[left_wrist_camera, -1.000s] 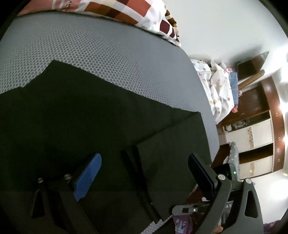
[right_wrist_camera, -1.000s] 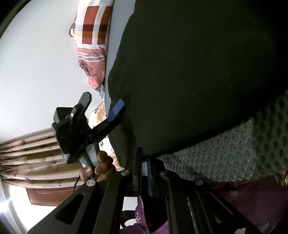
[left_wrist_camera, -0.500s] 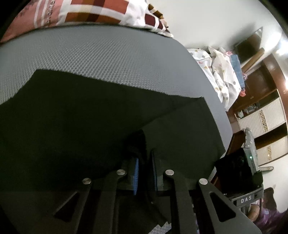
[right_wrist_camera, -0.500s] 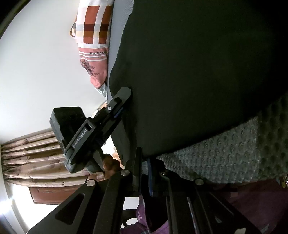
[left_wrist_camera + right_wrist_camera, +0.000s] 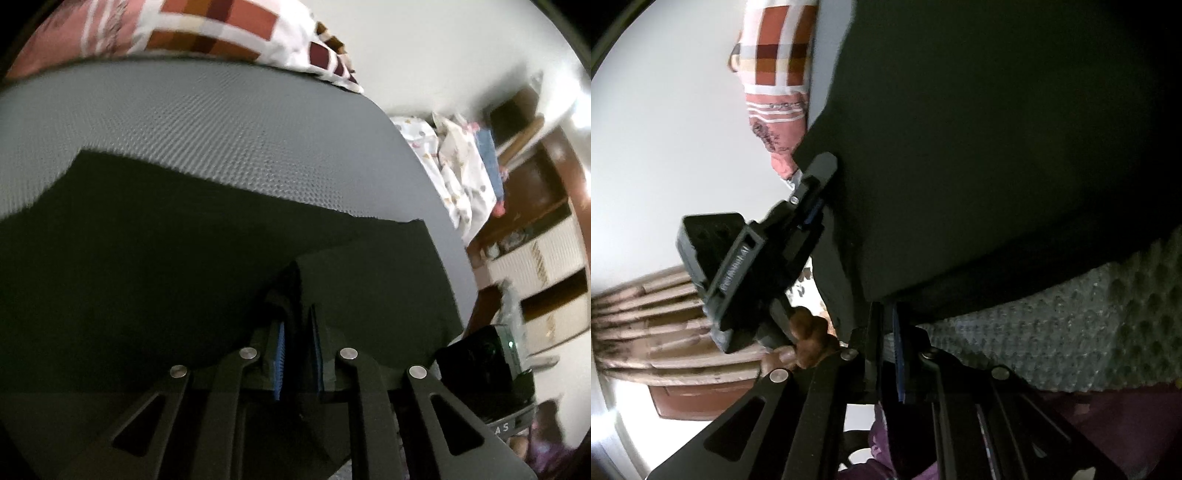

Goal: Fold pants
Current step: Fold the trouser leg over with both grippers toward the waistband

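Note:
Black pants [image 5: 166, 258] lie spread on a grey textured mattress [image 5: 221, 129]. My left gripper [image 5: 297, 321] is shut on a raised fold of the pants, with dark cloth pinched between its blue pads [image 5: 279, 354]. In the right wrist view the pants [image 5: 997, 147] fill the upper right. My right gripper [image 5: 884, 314] is shut on their near edge at the mattress rim [image 5: 1052, 332]. The left gripper [image 5: 816, 184] shows there too, closed at the pants' left edge and held by a hand [image 5: 809, 332].
A checked pillow [image 5: 221, 37] lies at the mattress's far end. Beyond the right edge are a pile of patterned cloth [image 5: 461, 173] and a wooden cupboard [image 5: 546, 258]. Brown curtains [image 5: 646, 314] hang at left; purple cloth [image 5: 1108, 424] lies below the mattress.
My left gripper's jaws went from wide open to shut on the pants fold, and its view tilted up a little. The right gripper kept its grip and did not move.

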Action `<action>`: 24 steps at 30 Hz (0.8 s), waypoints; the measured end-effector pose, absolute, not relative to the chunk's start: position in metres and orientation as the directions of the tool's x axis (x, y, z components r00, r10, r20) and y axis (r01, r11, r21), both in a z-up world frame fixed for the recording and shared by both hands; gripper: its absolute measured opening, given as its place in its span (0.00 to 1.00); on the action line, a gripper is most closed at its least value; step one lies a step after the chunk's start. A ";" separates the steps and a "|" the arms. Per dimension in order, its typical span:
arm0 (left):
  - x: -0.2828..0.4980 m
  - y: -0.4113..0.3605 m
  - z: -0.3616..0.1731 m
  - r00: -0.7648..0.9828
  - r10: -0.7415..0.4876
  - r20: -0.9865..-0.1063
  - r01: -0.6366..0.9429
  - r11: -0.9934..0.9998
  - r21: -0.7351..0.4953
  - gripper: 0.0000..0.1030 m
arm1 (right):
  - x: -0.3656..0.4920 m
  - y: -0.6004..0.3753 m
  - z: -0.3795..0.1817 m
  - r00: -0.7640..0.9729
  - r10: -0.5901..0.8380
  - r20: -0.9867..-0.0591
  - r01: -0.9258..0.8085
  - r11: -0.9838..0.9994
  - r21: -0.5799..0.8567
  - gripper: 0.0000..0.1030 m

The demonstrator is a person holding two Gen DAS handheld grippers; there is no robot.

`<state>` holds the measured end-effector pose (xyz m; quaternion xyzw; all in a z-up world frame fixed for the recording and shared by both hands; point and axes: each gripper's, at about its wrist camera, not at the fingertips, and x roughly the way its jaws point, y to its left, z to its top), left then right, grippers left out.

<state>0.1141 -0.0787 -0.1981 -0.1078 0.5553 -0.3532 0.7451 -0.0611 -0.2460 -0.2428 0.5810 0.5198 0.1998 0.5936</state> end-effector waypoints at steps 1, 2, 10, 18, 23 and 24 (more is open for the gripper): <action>0.114 -0.076 -0.198 0.129 -0.659 -0.741 0.392 0.720 -0.572 0.13 | -0.061 -0.246 -0.240 0.380 0.839 -0.389 0.358 0.255 0.898 0.07; 0.115 -0.075 -0.198 0.127 -0.659 -0.741 0.385 0.721 -0.576 0.14 | -0.061 -0.246 -0.238 0.376 0.843 -0.384 0.350 0.255 0.902 0.07; 0.120 -0.060 -0.192 0.111 -0.658 -0.745 0.326 0.732 -0.598 0.28 | -0.061 -0.257 -0.238 0.392 0.843 -0.368 0.377 0.217 0.900 0.08; 0.103 -0.028 -0.181 0.130 -0.642 -0.756 0.301 0.752 -0.587 0.41 | -0.062 -0.269 -0.224 0.419 0.846 -0.329 0.353 0.182 0.918 0.08; 0.092 0.022 -0.154 0.247 -0.592 -0.767 0.276 0.802 -0.530 0.44 | -0.040 -0.267 -0.210 0.427 0.811 -0.399 0.277 0.303 0.912 0.09; 0.091 0.034 -0.150 0.268 -0.580 -0.770 0.261 0.813 -0.521 0.47 | -0.034 -0.265 -0.215 0.416 0.803 -0.426 0.284 0.330 0.900 0.09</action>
